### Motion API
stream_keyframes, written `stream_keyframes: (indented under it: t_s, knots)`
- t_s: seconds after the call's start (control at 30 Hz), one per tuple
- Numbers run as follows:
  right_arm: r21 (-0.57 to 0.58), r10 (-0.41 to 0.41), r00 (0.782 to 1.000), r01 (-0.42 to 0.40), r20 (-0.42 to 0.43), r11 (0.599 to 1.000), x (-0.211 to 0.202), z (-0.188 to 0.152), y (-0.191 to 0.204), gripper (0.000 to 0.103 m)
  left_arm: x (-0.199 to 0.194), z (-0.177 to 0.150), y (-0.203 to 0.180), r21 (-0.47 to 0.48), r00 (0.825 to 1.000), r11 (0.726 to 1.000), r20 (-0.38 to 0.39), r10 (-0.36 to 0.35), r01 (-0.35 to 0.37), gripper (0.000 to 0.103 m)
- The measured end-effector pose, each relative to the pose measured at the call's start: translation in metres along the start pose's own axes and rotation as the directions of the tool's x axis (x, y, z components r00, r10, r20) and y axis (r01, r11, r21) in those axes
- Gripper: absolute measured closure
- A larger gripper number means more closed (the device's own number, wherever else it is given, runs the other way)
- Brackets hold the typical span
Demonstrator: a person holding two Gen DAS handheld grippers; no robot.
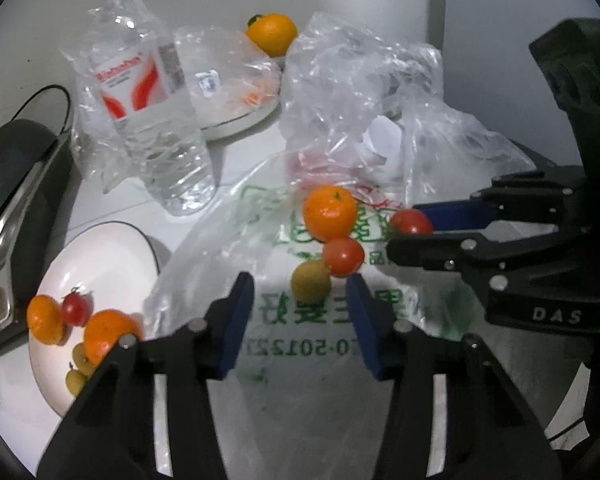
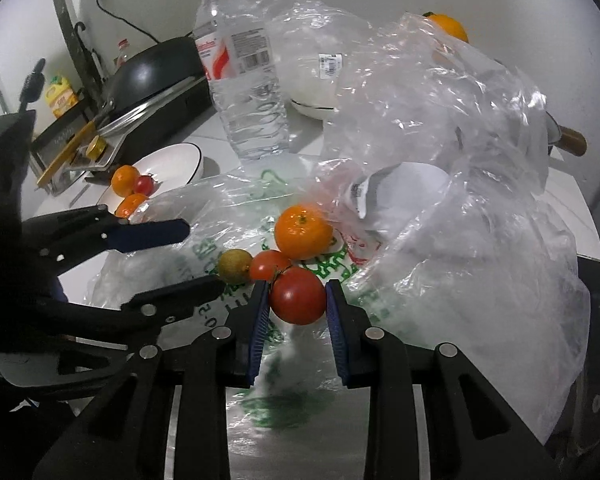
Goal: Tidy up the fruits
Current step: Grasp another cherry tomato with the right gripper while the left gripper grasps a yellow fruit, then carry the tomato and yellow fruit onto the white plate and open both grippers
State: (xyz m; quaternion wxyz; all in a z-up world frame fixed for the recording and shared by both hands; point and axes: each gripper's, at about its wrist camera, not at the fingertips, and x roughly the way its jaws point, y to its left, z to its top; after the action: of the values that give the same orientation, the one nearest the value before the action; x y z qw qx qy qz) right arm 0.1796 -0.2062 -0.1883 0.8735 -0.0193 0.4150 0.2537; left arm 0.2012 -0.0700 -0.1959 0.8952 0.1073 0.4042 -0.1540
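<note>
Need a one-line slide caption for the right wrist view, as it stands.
Right gripper clamps a red tomato on the printed plastic bag, beside a second tomato and an orange.

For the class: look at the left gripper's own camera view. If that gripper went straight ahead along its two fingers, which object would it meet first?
Most likely the small yellow-green fruit, lying on the printed plastic bag just beyond the open left gripper. A red tomato and an orange sit right behind it. Depth is hard to judge in this fisheye view.

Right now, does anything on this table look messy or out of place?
Yes. Crumpled plastic bags sprawl over the table, and fruit lies loose on the printed bag instead of in the white plate. A lone orange sits far back.
</note>
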Motion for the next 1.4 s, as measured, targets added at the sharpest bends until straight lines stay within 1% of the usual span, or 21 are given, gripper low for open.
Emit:
stream_keyframes:
  t_s: [0.17,0.23,0.4,0.43,0.73,1.1,1.4]
  knots:
    - [0.01,0.008,1.0,-0.008,0.004,1.0,0.0,-0.001,-0.005,0.073,0.012,0.003,-0.004,0.011,1.0,1.0,-0.022,-0.019,0.019,0.059]
    - [0.014,0.011,1.0,-0.011,0.003,1.0,0.001,-0.002,-0.007,0.073,0.015,0.004,-0.005,0.021,0.999,0.999,-0.028,-0.023,0.023,0.066]
    - [0.021,0.014,1.0,-0.014,0.004,1.0,0.001,-0.003,-0.011,0.073,0.021,0.005,-0.008,0.036,0.999,0.999,-0.038,-0.024,0.025,0.071]
    - [0.022,0.014,1.0,-0.014,0.003,1.0,0.001,-0.003,-0.011,0.073,0.021,0.005,-0.008,0.038,0.999,0.999,-0.04,-0.023,0.024,0.077]
    - [0.013,0.008,1.0,-0.008,0.003,1.0,0.0,-0.001,-0.005,0.073,0.014,0.003,-0.008,0.039,0.999,0.998,-0.028,-0.039,0.04,0.077]
    - [-0.015,-0.001,1.0,0.001,0.017,1.0,-0.012,0.003,0.015,0.073,-0.016,0.002,-0.01,0.038,0.998,0.998,0.028,-0.05,0.049,0.077]
    - [-0.042,-0.004,1.0,0.005,0.028,0.999,-0.021,0.005,0.038,0.073,-0.042,-0.005,-0.001,0.026,0.996,0.999,0.076,-0.043,0.041,0.077]
